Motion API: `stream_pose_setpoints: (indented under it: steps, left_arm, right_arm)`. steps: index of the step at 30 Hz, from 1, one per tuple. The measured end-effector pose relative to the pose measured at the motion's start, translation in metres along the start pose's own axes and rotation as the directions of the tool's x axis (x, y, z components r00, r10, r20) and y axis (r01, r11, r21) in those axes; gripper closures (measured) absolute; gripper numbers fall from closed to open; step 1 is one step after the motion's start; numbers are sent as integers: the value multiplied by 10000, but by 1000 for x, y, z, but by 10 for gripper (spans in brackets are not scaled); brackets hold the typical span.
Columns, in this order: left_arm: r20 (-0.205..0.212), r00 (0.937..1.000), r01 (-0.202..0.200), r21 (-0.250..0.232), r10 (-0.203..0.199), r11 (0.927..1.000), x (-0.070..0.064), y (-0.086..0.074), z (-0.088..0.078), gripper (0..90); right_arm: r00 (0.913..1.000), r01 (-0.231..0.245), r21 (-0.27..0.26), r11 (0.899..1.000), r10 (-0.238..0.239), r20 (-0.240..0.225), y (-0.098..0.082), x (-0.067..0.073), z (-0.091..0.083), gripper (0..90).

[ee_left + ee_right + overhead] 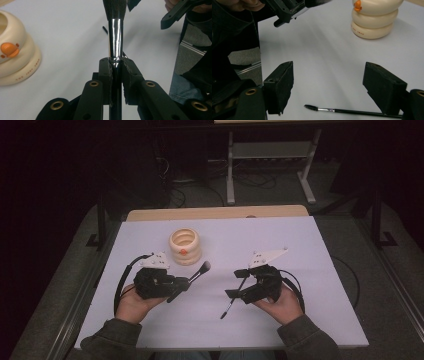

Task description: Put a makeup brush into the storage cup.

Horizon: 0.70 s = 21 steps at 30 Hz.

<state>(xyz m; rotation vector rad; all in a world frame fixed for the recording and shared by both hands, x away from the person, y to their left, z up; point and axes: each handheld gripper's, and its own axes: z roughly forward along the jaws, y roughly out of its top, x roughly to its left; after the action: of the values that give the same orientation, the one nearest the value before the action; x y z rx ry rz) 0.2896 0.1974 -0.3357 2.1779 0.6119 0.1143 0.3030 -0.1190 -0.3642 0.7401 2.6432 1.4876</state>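
Right gripper view: right gripper, fingers wide, straddles thin spoolie wand lying 3-to-9 o'clock at 6 o'clock; left gripper clamps makeup brush.

Small lettering runs along the cream holder's bottom ring, too small to read

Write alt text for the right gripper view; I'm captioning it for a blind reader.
The right gripper is open above a thin spoolie wand lying on the white table. Farther off stands a cream ringed holder with an orange duck, and the left gripper is at upper left.
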Motion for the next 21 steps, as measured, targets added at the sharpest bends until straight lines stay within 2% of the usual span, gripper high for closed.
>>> stream_pose_setpoints:
  steps: [1, 2, 9, 10, 11, 12, 16, 19, 21]
  left_arm:
    - [22, 10000, -88, -25, 88, 10000, -1, 1, 0, 787]
    - [227, 9997, -60, -42, 61, 10000, -2, 1, 2, 787]
    - [391, 9989, -258, -180, 265, 9995, -7, 2, 10, 787]
    - [452, 9985, -282, -325, 296, 9991, -8, 2, 12, 787]
    - [476, 9985, -258, -371, 275, 9990, -9, 2, 13, 787]
    - [513, 9983, -268, -500, 293, 9984, -10, 2, 14, 787]
    - [542, 9965, -603, -722, 643, 9956, -15, 3, 19, 787]
    - [610, 9947, -793, -616, 830, 9949, -19, 3, 23, 787]
    - [665, 9941, -822, -605, 862, 9948, -20, 3, 26, 787]
  right_arm:
    - [9999, -40, -23, 10000, 40, -133, 2, 1, 2, 246]
    - [9996, -96, -28, 9999, 96, -253, 3, 1, 4, 255]
    - [9968, -299, -98, 9995, 291, -750, 5, -2, 11, 293]
    - [9930, -525, -172, 9985, 504, -1073, 6, -2, 14, 308]
    - [9930, -525, -172, 9985, 504, -1073, 6, -2, 14, 308]
    - [9902, -608, -185, 9980, 579, -1269, 7, -2, 17, 318]
    - [9842, -731, -201, 9971, 688, -1630, 10, -3, 21, 350]
    - [9752, -924, -382, 9950, 827, -2051, 14, -2, 22, 421]
    - [9742, -942, -400, 9948, 838, -2094, 15, -2, 22, 443]
